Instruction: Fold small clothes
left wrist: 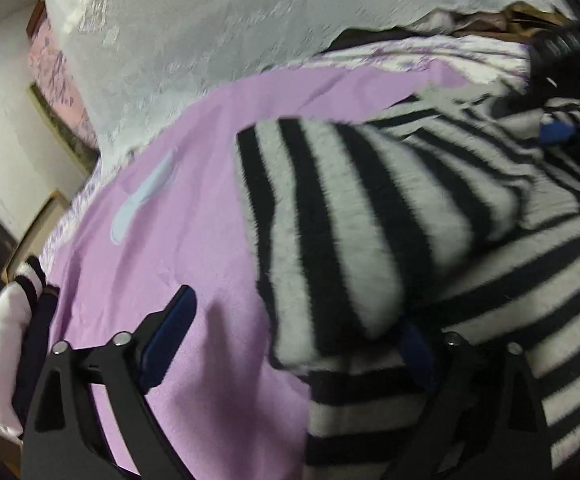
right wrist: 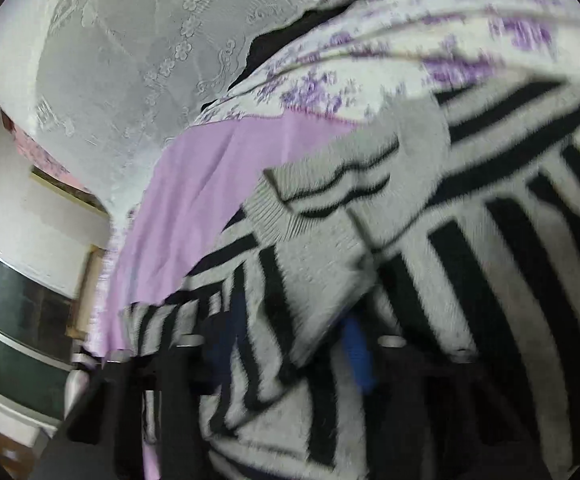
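Your left gripper (left wrist: 290, 356) stands spread wide, one finger over the bare sheet (left wrist: 178, 208), the other tucked under the near edge of the sweater (left wrist: 349, 220), so it brackets that edge without clamping; I'd judge you are set to catch or smooth a fold there. Your right gripper (right wrist: 290, 344) has sweater (right wrist: 469, 260) bunched between its blue pads, but blur hides whether it pinches. The sweater is fuzzy knit in black and white stripes, lying on the purple sheet (right wrist: 210, 184), a folded flap doubled over the body, a ribbed cuff (right wrist: 286, 216) showing. Beyond it lie a floral cover (right wrist: 429, 52) and a lace cloth (right wrist: 130, 60).
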Demonstrator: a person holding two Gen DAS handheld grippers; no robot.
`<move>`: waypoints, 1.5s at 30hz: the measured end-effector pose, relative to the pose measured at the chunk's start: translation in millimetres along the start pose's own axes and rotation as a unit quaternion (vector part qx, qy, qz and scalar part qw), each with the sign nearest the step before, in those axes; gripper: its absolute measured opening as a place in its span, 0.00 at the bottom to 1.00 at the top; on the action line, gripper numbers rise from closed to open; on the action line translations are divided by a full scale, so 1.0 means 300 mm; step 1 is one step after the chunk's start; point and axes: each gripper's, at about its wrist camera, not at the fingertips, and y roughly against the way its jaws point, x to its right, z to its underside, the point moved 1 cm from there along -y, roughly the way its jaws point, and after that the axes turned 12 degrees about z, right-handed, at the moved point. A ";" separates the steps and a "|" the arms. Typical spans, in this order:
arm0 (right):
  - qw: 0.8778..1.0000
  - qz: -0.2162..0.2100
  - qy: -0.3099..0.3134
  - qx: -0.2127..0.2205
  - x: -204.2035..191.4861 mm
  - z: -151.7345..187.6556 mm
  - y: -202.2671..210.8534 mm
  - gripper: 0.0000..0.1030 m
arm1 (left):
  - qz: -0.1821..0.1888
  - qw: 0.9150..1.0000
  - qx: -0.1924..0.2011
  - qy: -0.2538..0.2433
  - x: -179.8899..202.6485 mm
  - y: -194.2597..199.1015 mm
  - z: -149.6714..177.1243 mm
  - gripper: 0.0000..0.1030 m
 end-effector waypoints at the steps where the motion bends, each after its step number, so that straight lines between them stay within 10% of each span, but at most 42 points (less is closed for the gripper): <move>1: 1.000 0.002 0.008 0.014 -0.001 -0.004 0.012 0.08 | 0.012 1.000 -0.006 0.018 -0.022 -0.008 -0.003 0.90; 9: 0.987 0.003 0.059 0.149 0.074 -0.007 0.374 0.07 | -0.006 0.999 0.023 0.036 -0.025 0.038 -0.001 0.84; 15: 0.999 0.035 -0.020 0.034 0.337 0.051 0.173 0.06 | 0.006 1.000 -0.022 0.021 0.013 -0.003 0.008 0.87; 28: 0.989 0.018 -0.021 0.145 0.375 -0.026 0.442 0.21 | 0.149 0.984 0.063 0.079 -0.071 0.260 -0.003 0.90; 37: 0.992 0.058 0.107 0.028 0.235 0.048 0.176 0.29 | 0.150 0.983 -0.042 0.095 0.047 -0.060 -0.162 0.94; 45: 0.980 0.069 0.162 0.092 0.160 0.119 0.299 0.28 | 0.193 0.969 -0.030 0.151 -0.024 -0.046 -0.105 0.95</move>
